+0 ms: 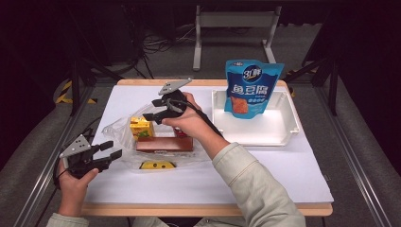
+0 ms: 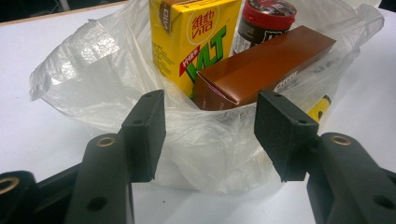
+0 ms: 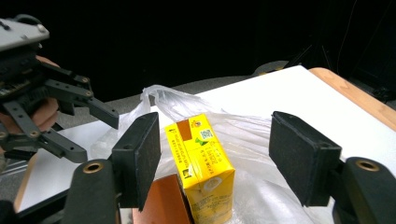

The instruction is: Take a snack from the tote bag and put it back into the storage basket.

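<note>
A clear plastic bag lies on the white table and holds a yellow drink carton, a long brown box and a red-lidded jar. My right gripper hangs over the carton, and in the right gripper view its open jaws straddle the carton without pressing on it. My left gripper is open at the bag's near left side. In the left gripper view its jaws stand either side of the bag's crumpled edge, facing the carton and brown box.
A white tray stands at the right with a blue snack pouch upright in it. A small yellow item lies by the bag's near edge. Bare table stretches along the front and right. A metal frame stands on the floor beyond the table.
</note>
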Tool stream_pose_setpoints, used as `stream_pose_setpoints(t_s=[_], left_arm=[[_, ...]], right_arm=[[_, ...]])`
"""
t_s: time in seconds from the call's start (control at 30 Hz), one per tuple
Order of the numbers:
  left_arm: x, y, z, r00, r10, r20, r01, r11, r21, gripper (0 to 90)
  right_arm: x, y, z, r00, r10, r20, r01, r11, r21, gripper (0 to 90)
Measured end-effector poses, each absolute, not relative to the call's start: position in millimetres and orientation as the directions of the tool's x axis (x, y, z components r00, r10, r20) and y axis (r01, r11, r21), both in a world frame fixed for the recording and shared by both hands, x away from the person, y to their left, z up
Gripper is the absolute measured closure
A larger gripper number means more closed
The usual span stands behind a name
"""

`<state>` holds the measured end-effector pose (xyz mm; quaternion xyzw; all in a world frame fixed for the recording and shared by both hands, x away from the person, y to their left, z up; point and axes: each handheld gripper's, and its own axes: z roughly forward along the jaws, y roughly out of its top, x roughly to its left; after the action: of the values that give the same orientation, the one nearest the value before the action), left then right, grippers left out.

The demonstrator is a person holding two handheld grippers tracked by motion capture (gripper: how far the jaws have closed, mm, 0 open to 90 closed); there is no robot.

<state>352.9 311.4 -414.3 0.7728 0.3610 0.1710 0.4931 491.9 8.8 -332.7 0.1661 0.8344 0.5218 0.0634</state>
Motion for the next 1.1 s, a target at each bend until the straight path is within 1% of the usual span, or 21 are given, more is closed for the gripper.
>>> stream_pose_setpoints(t_s=[0.4,0.8,1.1], left_arm=[[352.8,312.1,-414.1,0.683,0.725,-0.093,0.386,-0.250,0.888,44.3],[352.3,312.3,-413.8,0.682,0.725,-0.096,0.385,-0.244,0.890,44.2],[352.3,312.3,-413.8,0.682,0.725,-0.095,0.384,-0.244,0.891,44.1]], right_arm=[[497.1,28.4,-356.5,-0.938,0.340,0.071,0.225,0.437,0.871,31.9],[501.0,42.3,-377.4,-0.933,0.347,0.092,0.258,0.471,0.844,30.2],[502.0,46.4,-384.3,-0.932,0.352,0.093,0.268,0.489,0.830,28.0]])
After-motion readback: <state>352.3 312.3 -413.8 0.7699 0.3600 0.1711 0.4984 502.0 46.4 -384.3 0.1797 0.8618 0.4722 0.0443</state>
